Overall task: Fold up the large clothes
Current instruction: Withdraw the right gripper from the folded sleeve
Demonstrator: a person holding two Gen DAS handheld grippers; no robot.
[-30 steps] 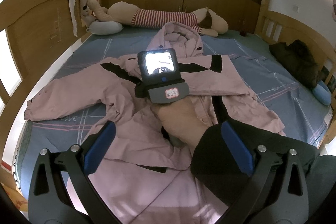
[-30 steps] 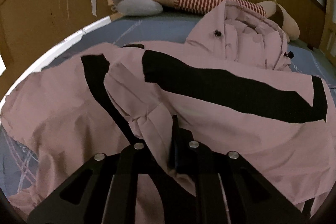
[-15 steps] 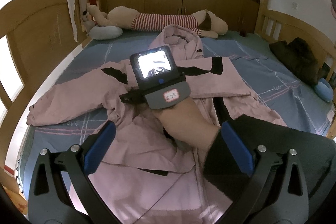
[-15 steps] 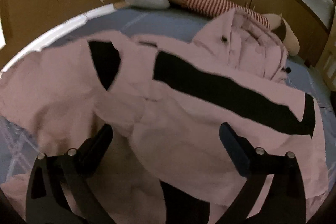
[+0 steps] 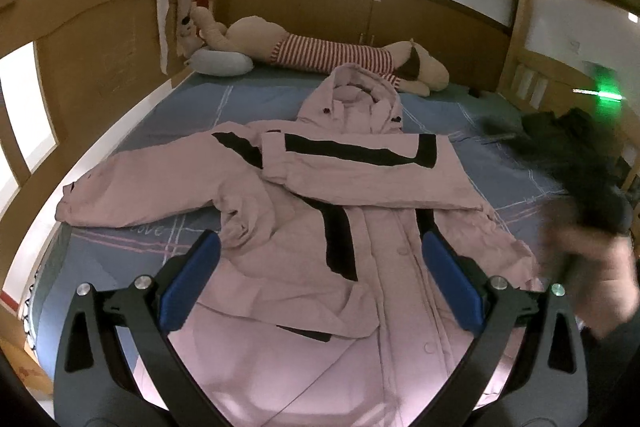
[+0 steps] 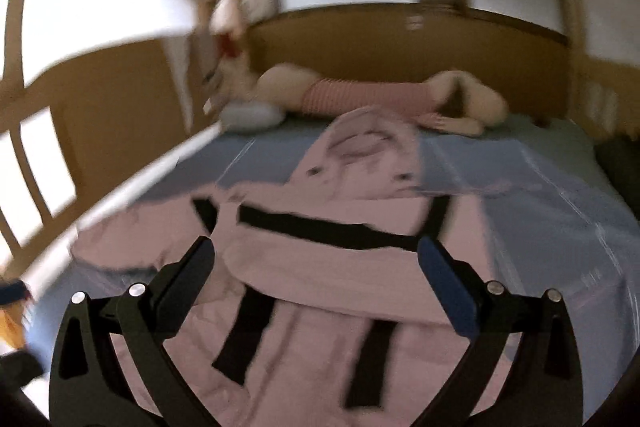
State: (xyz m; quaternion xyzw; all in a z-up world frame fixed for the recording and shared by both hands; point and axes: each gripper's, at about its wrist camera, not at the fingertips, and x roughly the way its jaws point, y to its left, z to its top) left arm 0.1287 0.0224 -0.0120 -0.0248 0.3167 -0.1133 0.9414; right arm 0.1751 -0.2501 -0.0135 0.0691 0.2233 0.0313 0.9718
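A: Where is the coat?

B: I see one pink coat (image 5: 320, 219) spread on the blue bed (image 5: 168, 115), hood toward one striped plush toy (image 5: 320, 53), one sleeve folded across its chest.

A: And my grippers?

B: Two. My left gripper (image 5: 320, 283) and right gripper (image 6: 316, 283) both hover above the coat's lower half, jaws wide, holding nothing.

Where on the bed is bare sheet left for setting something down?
Bare sheet lies between the pink coat's hood, the grey pillow and the wooden side board. More lies between the coat and the dark clothes on the right. The middle is covered by the coat; the stuffed toy fills the far edge.
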